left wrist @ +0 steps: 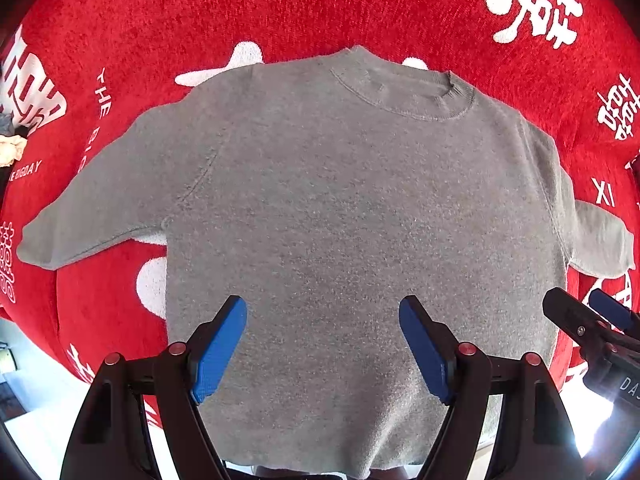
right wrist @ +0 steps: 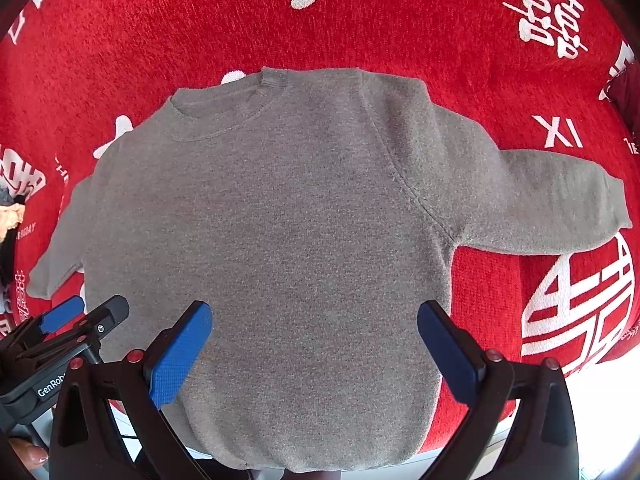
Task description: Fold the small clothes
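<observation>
A small grey sweater (left wrist: 340, 208) lies flat, front up, on a red blanket, collar far from me, both sleeves spread out to the sides. It also shows in the right wrist view (right wrist: 272, 232). My left gripper (left wrist: 322, 312) is open and empty, hovering over the sweater's lower part near the hem. My right gripper (right wrist: 314, 320) is open and empty, over the same lower part, a little to the right. Each gripper shows at the edge of the other's view: the right gripper (left wrist: 588, 308) and the left gripper (right wrist: 84, 312).
The red blanket (left wrist: 280, 8) with white characters and letters covers the surface under and around the sweater. Its front edge drops off near me (right wrist: 560, 364). A small heap of other cloth (left wrist: 10, 140) lies at the far left.
</observation>
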The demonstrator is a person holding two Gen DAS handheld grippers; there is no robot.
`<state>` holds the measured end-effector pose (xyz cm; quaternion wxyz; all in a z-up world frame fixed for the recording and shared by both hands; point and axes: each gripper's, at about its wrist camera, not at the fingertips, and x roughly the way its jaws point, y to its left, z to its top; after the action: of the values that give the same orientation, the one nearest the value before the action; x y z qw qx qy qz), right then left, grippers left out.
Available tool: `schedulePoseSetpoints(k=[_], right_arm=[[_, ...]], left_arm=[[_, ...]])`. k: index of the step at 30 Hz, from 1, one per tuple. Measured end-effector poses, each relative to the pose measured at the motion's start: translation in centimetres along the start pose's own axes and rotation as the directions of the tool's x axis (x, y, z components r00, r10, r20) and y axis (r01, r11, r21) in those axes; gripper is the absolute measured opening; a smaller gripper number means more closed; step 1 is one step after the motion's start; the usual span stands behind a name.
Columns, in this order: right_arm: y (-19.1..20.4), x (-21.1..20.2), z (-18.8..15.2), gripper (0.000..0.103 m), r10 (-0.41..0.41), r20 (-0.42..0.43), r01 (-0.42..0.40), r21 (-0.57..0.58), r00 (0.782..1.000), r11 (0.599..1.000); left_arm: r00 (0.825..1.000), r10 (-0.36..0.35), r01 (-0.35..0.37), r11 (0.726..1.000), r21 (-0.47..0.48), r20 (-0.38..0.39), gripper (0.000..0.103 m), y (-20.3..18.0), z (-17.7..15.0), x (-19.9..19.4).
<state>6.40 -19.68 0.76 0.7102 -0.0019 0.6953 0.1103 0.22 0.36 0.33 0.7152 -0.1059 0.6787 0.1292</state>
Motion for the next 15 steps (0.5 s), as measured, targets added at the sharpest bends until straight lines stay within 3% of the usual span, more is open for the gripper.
schedulePoseSetpoints(k=[7,10,15], right_arm=[[0.56,0.06,0.24,0.102,-0.003,-0.001,0.003,-0.009,1.0,1.0],[0.82,0.05,0.29,0.102,-0.004,-0.001,0.004,-0.011,1.0,1.0],[0.96,0.07,0.32,0.102,-0.003,-0.002,0.003,-0.012,1.0,1.0]], left_arm=[[0.998,0.05,-0.05,0.999,-0.003,0.024,0.08,0.67,0.38,-0.44],[0.999,-0.035,0.035,0.999,-0.009,0.017,0.08,0.89,0.3,-0.06],[0.998,-0.055,0.055,0.998,-0.011,-0.019,0.08,0.88,0.39,0.16]])
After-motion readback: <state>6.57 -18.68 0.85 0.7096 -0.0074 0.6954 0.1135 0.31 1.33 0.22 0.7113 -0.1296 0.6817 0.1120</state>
